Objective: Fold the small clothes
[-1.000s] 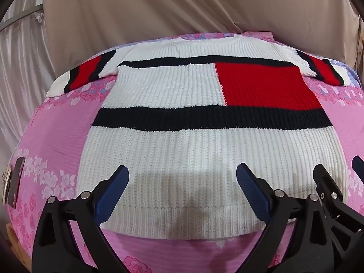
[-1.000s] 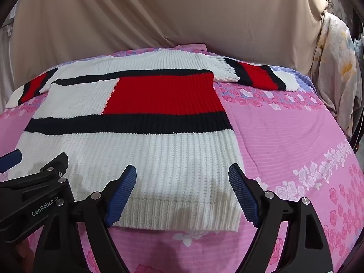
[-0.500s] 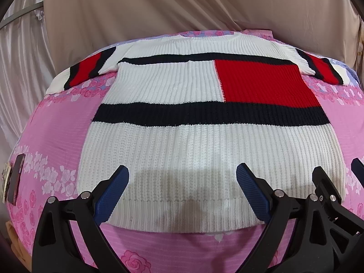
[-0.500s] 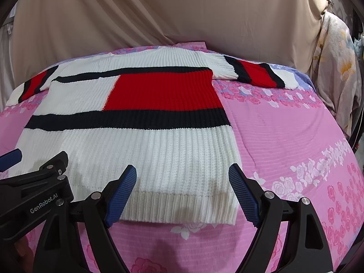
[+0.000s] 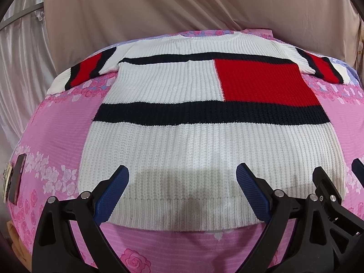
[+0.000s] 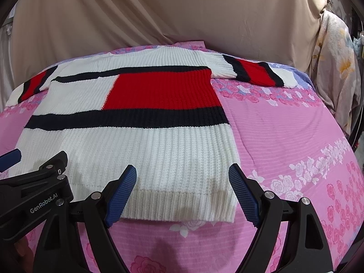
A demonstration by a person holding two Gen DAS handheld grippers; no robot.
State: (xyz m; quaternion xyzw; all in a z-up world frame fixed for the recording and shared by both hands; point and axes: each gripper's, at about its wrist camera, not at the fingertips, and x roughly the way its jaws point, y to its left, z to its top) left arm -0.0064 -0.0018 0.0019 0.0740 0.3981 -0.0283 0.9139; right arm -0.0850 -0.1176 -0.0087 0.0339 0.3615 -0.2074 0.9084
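A beige curtain (image 5: 182, 18) hangs in folds behind everything, filling the background of both views. In front of it lies the bed, covered by a pink sheet (image 6: 284, 141) printed with bands of roses (white ones in one band, darker pink ones nearer the near edge). At the right edge of the bed a pale floral cloth (image 6: 336, 68) hangs down.

The knit sweater (image 5: 204, 150) lies flat and unfolded on the sheet, its ribbed hem along the near edge of the bed and its neckline toward the far edge by the curtain. It is white with two dark navy bands and a red block on the chest; both sleeves are spread outward toward the far corners, each banded in red and navy.

The left gripper (image 5: 182, 188) hovers over the hem, blue-padded fingers spread wide with nothing between them. The right gripper (image 6: 182, 188) is held the same way, fingers apart and holding nothing, above the hem's right corner. The two tools sit side by side, each showing in the other's view.

Near the left edge of the bed lies a dark phone (image 5: 17, 179), flat on the sheet.
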